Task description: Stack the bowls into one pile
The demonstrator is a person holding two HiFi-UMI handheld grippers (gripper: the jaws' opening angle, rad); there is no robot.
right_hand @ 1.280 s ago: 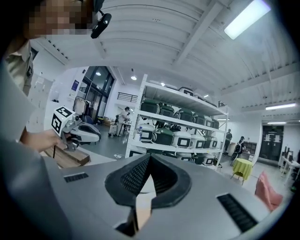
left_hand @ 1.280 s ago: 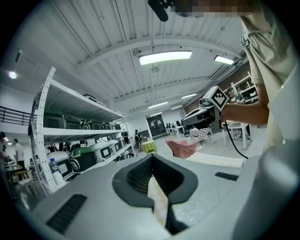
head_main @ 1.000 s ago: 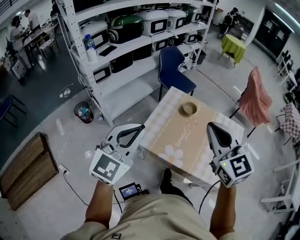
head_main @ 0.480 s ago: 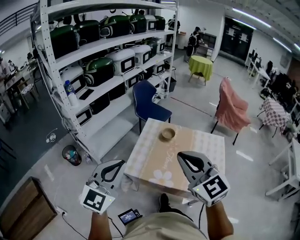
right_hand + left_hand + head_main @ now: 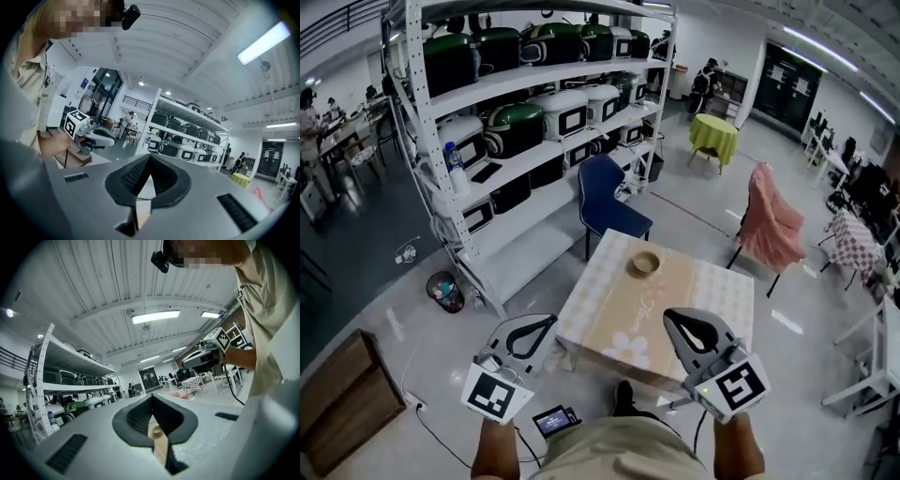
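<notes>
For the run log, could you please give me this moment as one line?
left gripper shut, empty | right gripper shut, empty | bowl on table, not held

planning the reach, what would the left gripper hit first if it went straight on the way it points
Probably the table, near its left edge. The shut, empty left gripper aims across it toward the bowl, which lies farther on. Its height above the tabletop is unclear, so it might pass over.

White metal shelving (image 5: 422, 141) lines the left, loaded with green and white appliances (image 5: 572, 108) — a blue chair (image 5: 609, 192) beside it. Pale glossy floor (image 5: 412, 309); farther off, a pink-draped chair (image 5: 769, 225) and a green-clothed table (image 5: 713, 134) under strip lights (image 5: 155, 317).
</notes>
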